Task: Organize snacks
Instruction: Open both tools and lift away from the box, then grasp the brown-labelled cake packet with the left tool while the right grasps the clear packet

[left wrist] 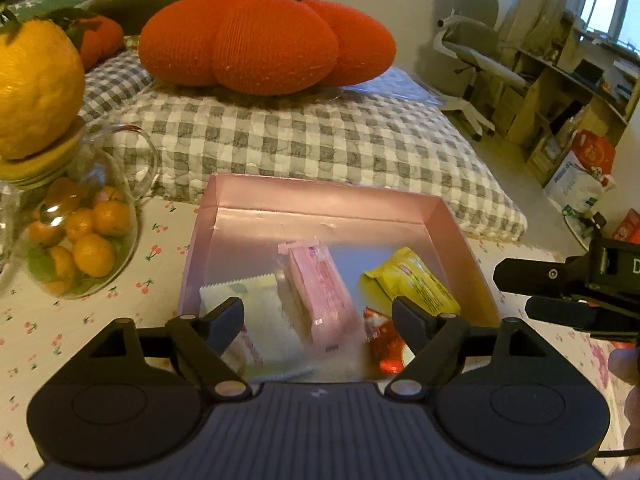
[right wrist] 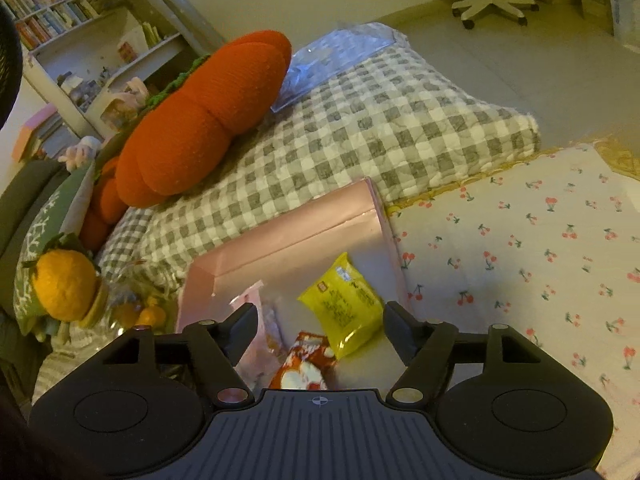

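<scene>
A shallow pink box (left wrist: 320, 196) stands on the cherry-print cloth and also shows in the right wrist view (right wrist: 288, 224). In it lie a pink snack pack (left wrist: 320, 292), a yellow pack (left wrist: 416, 284), a red pack (left wrist: 384, 340) and a white pack (left wrist: 260, 320). The right wrist view shows the yellow pack (right wrist: 344, 304), the red pack (right wrist: 308, 364) and part of the pink pack (right wrist: 256, 308). My left gripper (left wrist: 318, 316) is open and empty above the box's near side. My right gripper (right wrist: 320, 328) is open and empty over the box; it appears at the right in the left wrist view (left wrist: 560, 292).
A glass jar of small oranges (left wrist: 80, 240) with a large orange (left wrist: 32, 88) on top stands left of the box. Behind lie a grey checked quilt (left wrist: 320, 136) and a red pumpkin cushion (left wrist: 264, 40). Cherry-print cloth (right wrist: 520, 248) spreads right of the box.
</scene>
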Motion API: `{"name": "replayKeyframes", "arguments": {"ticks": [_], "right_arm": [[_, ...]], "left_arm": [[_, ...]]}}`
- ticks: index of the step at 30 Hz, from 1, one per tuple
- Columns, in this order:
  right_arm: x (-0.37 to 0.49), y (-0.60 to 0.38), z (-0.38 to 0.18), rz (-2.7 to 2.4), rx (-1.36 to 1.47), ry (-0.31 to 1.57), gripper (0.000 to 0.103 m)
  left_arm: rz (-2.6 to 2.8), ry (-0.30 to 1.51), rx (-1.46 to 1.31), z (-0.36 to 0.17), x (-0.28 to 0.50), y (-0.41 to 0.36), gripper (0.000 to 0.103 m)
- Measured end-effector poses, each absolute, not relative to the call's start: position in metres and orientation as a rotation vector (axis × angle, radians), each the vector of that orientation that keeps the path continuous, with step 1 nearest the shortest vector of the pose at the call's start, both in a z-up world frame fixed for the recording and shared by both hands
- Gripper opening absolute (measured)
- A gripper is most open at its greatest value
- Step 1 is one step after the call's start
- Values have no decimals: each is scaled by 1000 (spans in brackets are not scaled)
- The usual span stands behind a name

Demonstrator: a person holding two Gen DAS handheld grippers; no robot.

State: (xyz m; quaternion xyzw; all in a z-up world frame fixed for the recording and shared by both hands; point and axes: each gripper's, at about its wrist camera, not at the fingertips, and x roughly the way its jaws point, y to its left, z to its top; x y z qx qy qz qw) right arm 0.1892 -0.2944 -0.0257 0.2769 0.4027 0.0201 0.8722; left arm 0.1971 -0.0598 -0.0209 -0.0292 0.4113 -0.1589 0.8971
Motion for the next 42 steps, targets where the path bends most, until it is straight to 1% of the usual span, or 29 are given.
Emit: {"name": "replayKeyframes", "arguments": {"ticks": [2, 5, 9, 14, 24, 31, 42], "right_arm": [[181, -293, -21, 37, 570, 850, 71], [169, -290, -15, 25, 554, 868, 77], [153, -284, -7, 23, 520, 883, 77], [132, -276, 2, 23, 482, 892, 81], [97, -263, 4, 34, 426, 906, 82], [78, -255, -3, 50, 377, 918, 82], [52, -234, -17, 81, 221, 930, 83]], "left_arm": [[-331, 863, -52, -18, 190, -59, 82], [-329, 867, -42, -14, 178, -56, 86], [-326, 876, -30, -10, 164, -52, 91], [-314, 894, -19, -8, 148, -45, 94], [-288, 909, -13, -6, 120, -27, 100], [-291, 913, 22, -12, 102, -9, 101], [-274, 906, 96, -23, 85, 21, 101]]}}
